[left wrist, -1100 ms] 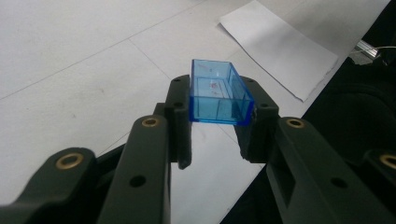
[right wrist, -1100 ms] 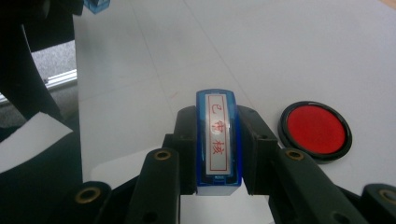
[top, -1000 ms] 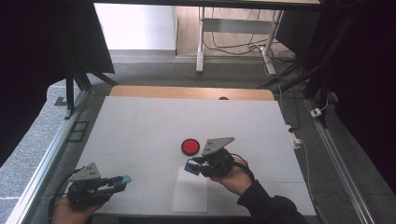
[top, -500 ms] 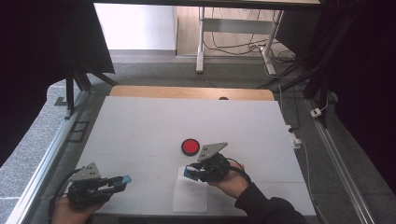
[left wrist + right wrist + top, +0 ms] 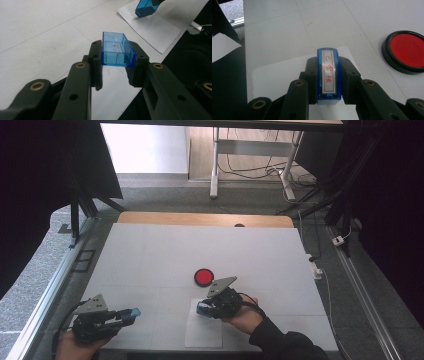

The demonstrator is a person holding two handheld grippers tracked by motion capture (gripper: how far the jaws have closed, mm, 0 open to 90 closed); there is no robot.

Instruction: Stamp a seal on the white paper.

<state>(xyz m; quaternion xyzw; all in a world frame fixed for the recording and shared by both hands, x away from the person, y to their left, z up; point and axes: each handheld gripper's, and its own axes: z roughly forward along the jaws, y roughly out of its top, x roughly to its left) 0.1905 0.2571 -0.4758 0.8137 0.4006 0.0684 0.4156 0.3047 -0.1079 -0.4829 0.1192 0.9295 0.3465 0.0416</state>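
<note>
My right gripper point(image 5: 202, 308) is shut on a blue stamp point(image 5: 328, 75). The stamp's white face with red characters points up at the right gripper view's camera. It hovers low over a white paper sheet point(image 5: 204, 334) near the table's front edge. A round red ink pad point(image 5: 203, 277) in a black rim lies just beyond the sheet, and in the right gripper view the ink pad point(image 5: 405, 51) sits at the right. My left gripper point(image 5: 131, 312) at the front left is shut on a clear blue stamp cap point(image 5: 116, 50), held above the table. The stamp point(image 5: 147, 7) also appears far off in the left gripper view.
The white table top point(image 5: 200, 250) has a wooden strip point(image 5: 205, 219) along its far edge. A metal rail point(image 5: 50, 290) runs down the left side. Cables and a small white plug point(image 5: 316, 270) lie off the right edge. The person's dark sleeve point(image 5: 285, 342) enters at the bottom.
The right gripper has sunk with the stamp and drawn nearer, from beside the ink pad to low over the paper sheet. The left gripper has kept still.
</note>
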